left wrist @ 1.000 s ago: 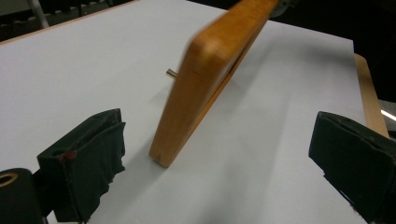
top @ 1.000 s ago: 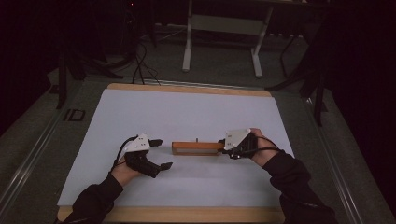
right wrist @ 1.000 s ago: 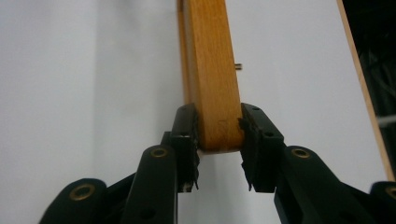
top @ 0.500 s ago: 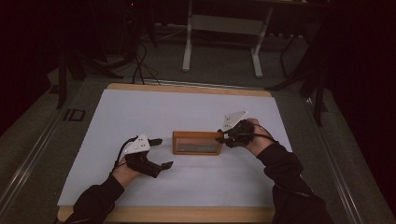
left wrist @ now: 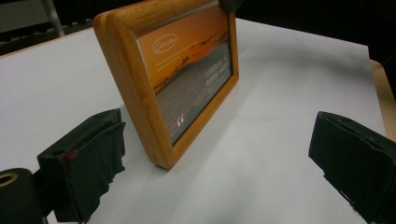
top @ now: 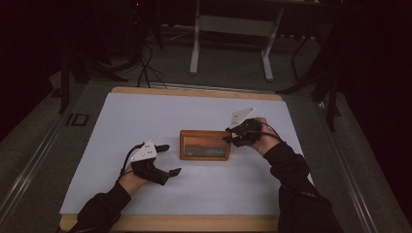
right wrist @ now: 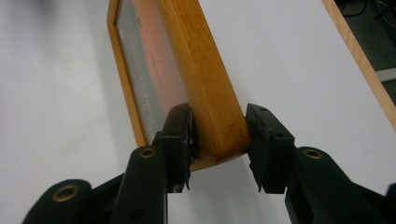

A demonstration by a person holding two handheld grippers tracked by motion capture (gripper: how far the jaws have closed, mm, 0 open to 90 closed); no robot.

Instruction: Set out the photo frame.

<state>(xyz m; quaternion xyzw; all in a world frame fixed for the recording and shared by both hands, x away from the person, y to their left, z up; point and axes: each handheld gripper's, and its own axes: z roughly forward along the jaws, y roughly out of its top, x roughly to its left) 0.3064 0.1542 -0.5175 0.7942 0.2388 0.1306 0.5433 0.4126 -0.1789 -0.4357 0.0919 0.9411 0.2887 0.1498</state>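
Note:
A wooden picture frame (top: 204, 145) with a sunset photo stands upright on its long edge near the middle of the white table cover (top: 145, 111). My right gripper (top: 228, 138) holds its upper right corner. In the right gripper view the frame (right wrist: 205, 79) sits between the two pads of that gripper (right wrist: 218, 140), which touch its front and back. Those jaws have just been opening slightly with the frame still between them. My left gripper (top: 169, 158) rests open to the left of the frame. In the left gripper view its jaws (left wrist: 222, 163) stand wide apart, short of the frame (left wrist: 187, 79).
The wooden table edge (top: 194, 92) borders the white cover on the far side. Behind the table stand a metal stand (top: 231, 29) and loose cables (top: 145, 63) on the floor. Dark furniture lines both sides.
The frame lay flat a second ago and now stands upright on its long edge. My right gripper swung up and toward the far side with it. The left gripper kept still.

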